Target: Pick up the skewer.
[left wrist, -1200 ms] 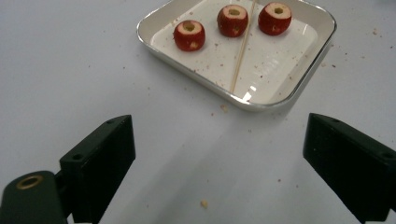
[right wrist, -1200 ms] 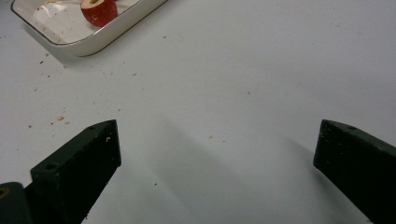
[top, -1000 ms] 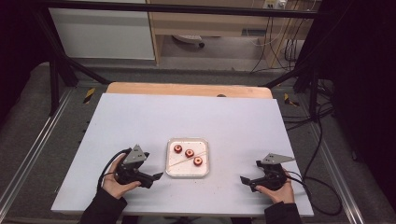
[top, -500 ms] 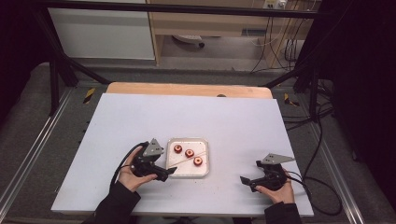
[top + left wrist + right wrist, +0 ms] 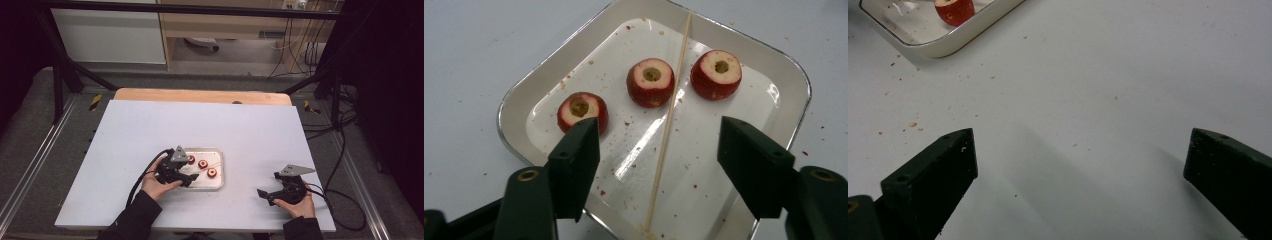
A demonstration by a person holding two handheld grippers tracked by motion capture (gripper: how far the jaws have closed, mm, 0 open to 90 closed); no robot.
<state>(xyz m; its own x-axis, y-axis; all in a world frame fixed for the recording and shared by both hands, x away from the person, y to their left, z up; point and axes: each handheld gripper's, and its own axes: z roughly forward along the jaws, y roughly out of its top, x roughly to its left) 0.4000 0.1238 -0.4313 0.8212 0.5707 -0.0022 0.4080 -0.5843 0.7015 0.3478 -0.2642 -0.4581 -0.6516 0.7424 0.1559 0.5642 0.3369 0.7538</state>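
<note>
High view: left gripper (image 5: 192, 176) sat over the tray (image 5: 218, 183) w/ three fruits; right gripper (image 5: 265, 194) well apart on the table (image 5: 150, 125). Left gripper view: jaws had just been closing, half-wide, skewer (image 5: 667, 125) between them, untouched. Right gripper view: jaws wide, nothing between.

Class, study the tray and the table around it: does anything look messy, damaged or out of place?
Yes. Red crumbs are scattered across the tray and the table. The three red fruits are cored, each with a hole through its middle. A thin wooden skewer lies loose in the tray.
</note>
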